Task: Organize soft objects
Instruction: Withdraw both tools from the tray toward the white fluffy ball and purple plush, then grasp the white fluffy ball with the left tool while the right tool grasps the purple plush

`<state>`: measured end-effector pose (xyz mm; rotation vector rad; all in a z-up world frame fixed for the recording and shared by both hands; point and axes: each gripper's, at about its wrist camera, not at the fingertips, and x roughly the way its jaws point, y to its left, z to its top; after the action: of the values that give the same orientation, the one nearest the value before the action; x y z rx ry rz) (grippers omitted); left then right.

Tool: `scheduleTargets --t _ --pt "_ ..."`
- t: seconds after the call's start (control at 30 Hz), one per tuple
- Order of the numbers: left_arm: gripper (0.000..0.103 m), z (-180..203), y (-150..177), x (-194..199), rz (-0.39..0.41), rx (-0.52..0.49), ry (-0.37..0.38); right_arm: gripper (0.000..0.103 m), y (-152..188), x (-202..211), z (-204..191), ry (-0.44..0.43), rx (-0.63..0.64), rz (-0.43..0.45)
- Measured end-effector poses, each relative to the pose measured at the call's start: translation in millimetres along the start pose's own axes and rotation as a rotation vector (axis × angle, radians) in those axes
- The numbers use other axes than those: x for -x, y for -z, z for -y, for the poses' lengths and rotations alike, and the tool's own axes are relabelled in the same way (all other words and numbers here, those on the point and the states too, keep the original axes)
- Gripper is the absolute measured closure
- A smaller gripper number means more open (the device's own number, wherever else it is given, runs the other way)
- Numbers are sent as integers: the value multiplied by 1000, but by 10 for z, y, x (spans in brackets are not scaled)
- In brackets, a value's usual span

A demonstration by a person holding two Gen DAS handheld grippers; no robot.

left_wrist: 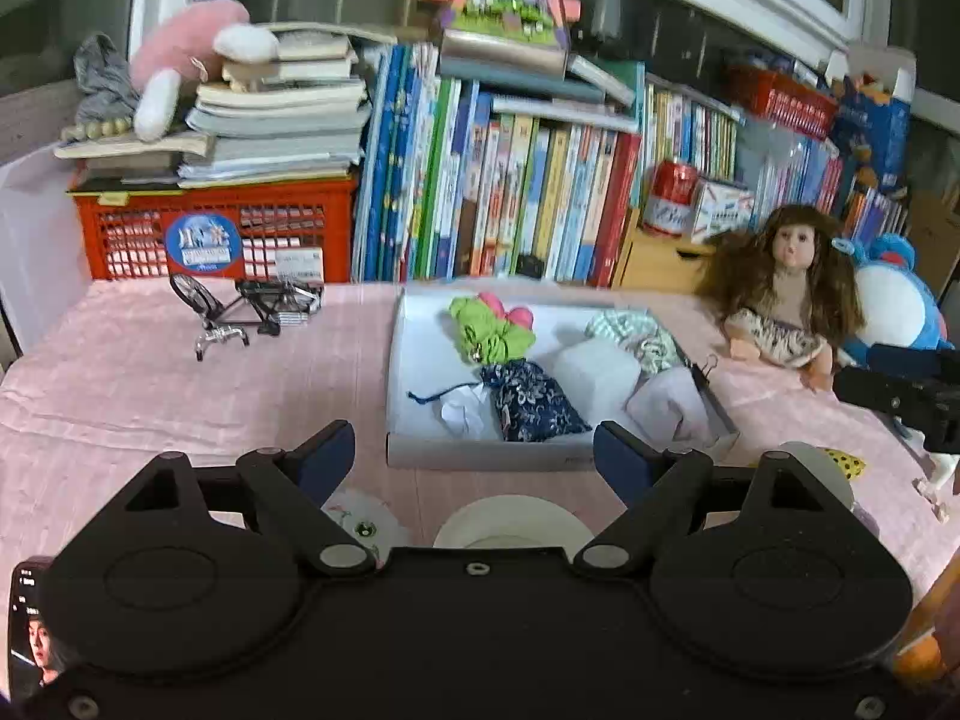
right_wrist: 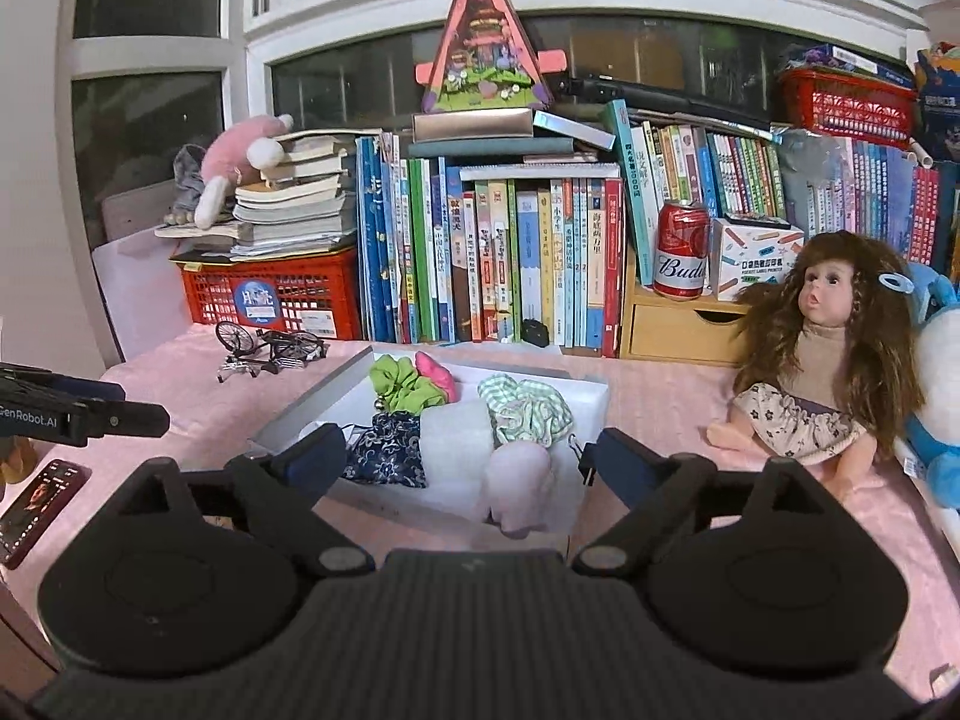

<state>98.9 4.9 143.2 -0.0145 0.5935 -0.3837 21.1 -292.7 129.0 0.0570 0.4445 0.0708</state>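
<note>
We hold both tools above a table spread with a pale pink cloth (right_wrist: 672, 384), and neither grasps anything. Our left gripper (left_wrist: 474, 450) has its dark blue pads spread wide with only air between them; our right gripper (right_wrist: 474, 456) stands just as wide and is likewise empty.

The soft things lie together in a shallow white cardboard box (left_wrist: 414, 360) at the middle of the table. At its far end sit a lime-green fabric scrunchie (right_wrist: 399, 387) and, touching it, a hot-pink fabric scrunchie (right_wrist: 437, 375). Beside them, toward the right wall, rests a green-and-white checked scrunchie (right_wrist: 525, 411). Nearer to us lie a navy drawstring pouch with a white floral print (right_wrist: 387, 450), a white foam block (right_wrist: 456, 429) in the middle, and a pale lilac soft cloth bundle (right_wrist: 519, 489) at the near right corner. A black binder clip (right_wrist: 579, 450) grips the box's right edge.

Around the box — well apart from it — we see a long-haired brown-wigged doll in a flowered dress (right_wrist: 822, 372) seated at the right, a small black metal model bicycle (right_wrist: 270, 348) at the far left, and a dark smartphone with a lit screen (right_wrist: 39, 504) near the left edge. Behind stand a row of upright children's books (right_wrist: 492, 258), a red plastic crate (right_wrist: 270, 294) under stacked books, and a red drink can (right_wrist: 681, 252) on a small wooden drawer unit (right_wrist: 678, 327).
</note>
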Motion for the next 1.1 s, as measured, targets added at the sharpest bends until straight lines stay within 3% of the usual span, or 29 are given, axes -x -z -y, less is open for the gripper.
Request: scheduleTargets --t 0.2,0.8,1.1 --pt "17 8 288 157 56 21 0 1 211 162 -19 -6 -8 39" --pt "15 -70 926 377 70 8 -32 0 645 449 116 9 -88 80" --pt "12 -114 1152 366 68 42 -42 0 902 471 318 31 -204 60"
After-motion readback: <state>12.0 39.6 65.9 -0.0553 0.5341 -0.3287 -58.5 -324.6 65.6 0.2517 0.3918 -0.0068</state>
